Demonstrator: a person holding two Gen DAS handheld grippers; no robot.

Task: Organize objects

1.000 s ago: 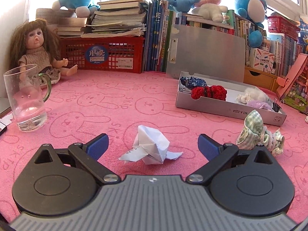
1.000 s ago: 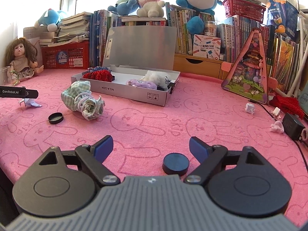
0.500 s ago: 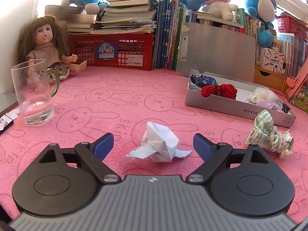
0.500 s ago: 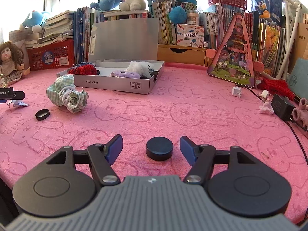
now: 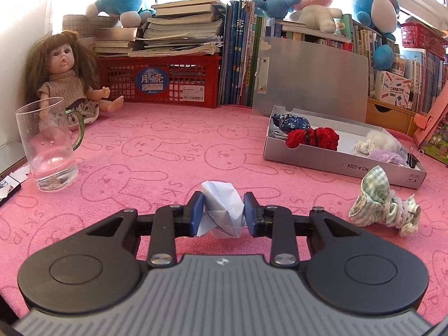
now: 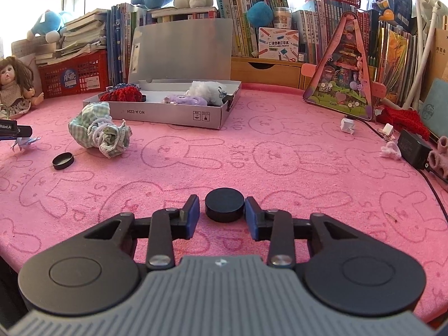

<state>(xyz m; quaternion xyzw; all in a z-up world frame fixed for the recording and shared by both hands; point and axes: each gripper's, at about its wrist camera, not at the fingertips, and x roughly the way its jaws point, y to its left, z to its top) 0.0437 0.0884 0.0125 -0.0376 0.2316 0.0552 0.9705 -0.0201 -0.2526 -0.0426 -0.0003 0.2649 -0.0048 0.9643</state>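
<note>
A crumpled white paper (image 5: pixel 221 196) lies on the pink cloth, and my left gripper (image 5: pixel 223 211) is shut on it, both blue pads pressing its sides as the jaws close. In the right wrist view a black round cap (image 6: pixel 224 204) sits between the fingertips of my right gripper (image 6: pixel 223 212), whose jaws are closing onto it with only a sliver of gap on the left side. An open grey box (image 5: pixel 336 162) holding red, blue, white and purple soft items stands farther back on the right.
A checked cloth bundle (image 5: pixel 378 198) lies before the box. A glass mug (image 5: pixel 49 145) and a doll (image 5: pixel 64 78) stand at the left. A second black cap (image 6: pixel 63 161) lies at the left in the right wrist view, and a black charger (image 6: pixel 413 148) with its cable at the right. Books and a red basket (image 5: pixel 162 81) line the back.
Both grippers' jaws have come together from wide open: the left onto the crumpled paper, the right around the black cap. Neither hand has shifted much.
</note>
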